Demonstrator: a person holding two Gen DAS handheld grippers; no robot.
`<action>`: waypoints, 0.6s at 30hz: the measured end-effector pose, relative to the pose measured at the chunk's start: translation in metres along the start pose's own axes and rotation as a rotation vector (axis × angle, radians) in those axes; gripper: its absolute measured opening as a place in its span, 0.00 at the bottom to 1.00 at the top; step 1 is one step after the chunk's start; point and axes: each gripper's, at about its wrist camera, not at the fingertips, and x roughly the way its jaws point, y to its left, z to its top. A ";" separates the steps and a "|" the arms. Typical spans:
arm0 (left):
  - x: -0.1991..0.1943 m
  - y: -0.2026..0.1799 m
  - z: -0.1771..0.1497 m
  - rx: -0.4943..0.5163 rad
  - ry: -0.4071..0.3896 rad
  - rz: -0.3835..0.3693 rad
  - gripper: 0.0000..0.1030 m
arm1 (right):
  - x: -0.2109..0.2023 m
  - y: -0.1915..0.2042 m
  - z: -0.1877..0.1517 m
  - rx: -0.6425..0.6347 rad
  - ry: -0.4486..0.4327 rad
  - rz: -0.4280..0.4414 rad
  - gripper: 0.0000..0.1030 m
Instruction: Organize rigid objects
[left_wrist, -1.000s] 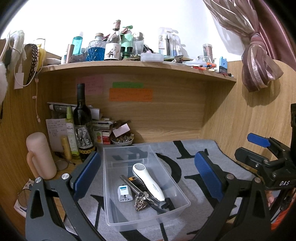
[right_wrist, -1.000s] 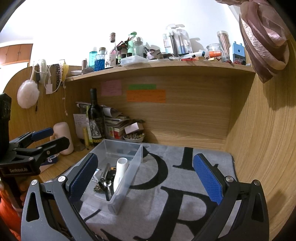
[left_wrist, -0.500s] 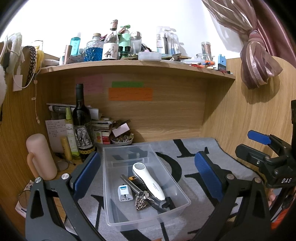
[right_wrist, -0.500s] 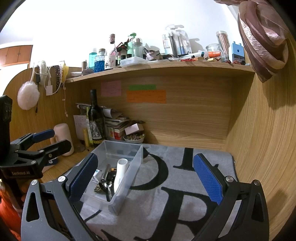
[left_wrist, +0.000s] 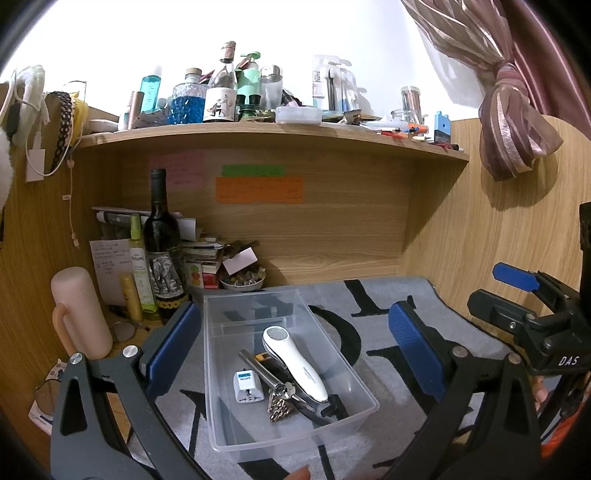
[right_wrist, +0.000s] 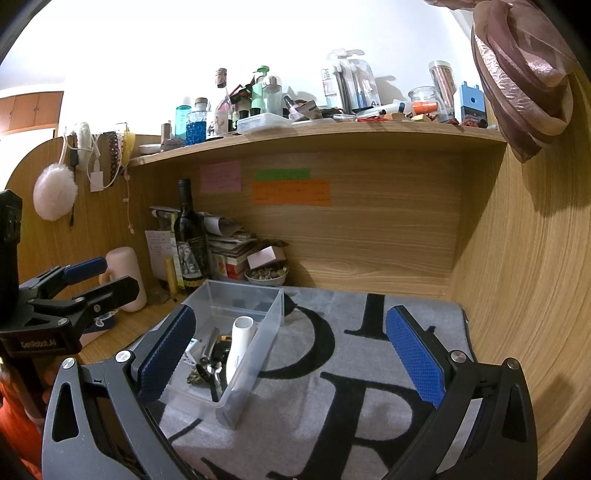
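Your box (left_wrist: 364, 384) sits on the mat (left_wrist: 373, 325). In it, the plug (left_wrist: 248, 386) lies left of the keys (left_wrist: 280, 406). The bottle (left_wrist: 162, 251) stands behind the box, to the left.

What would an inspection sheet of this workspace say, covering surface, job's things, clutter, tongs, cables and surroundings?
Surface: grey mat with black letters on a wooden desk.
Job's things: clear bin holds a white handheld device, white plug adapter, metal tube and keys.
Clutter: wine bottle, pink mug, paper stack and small bowl at the back left.
Tongs: left tongs open around the bin; right tongs open over the mat, both empty.
Cables: white cord hanging at left.
Surroundings: crowded upper shelf, sticky notes, tied curtain.
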 end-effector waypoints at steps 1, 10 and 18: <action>0.000 0.000 0.000 0.000 0.000 -0.001 1.00 | 0.000 0.000 0.000 0.000 0.000 -0.001 1.00; 0.004 -0.001 -0.001 -0.001 0.018 -0.021 1.00 | -0.001 0.006 -0.001 0.002 0.004 -0.007 1.00; 0.007 0.001 -0.003 -0.013 0.026 -0.021 1.00 | 0.003 0.011 -0.001 0.003 0.013 -0.010 1.00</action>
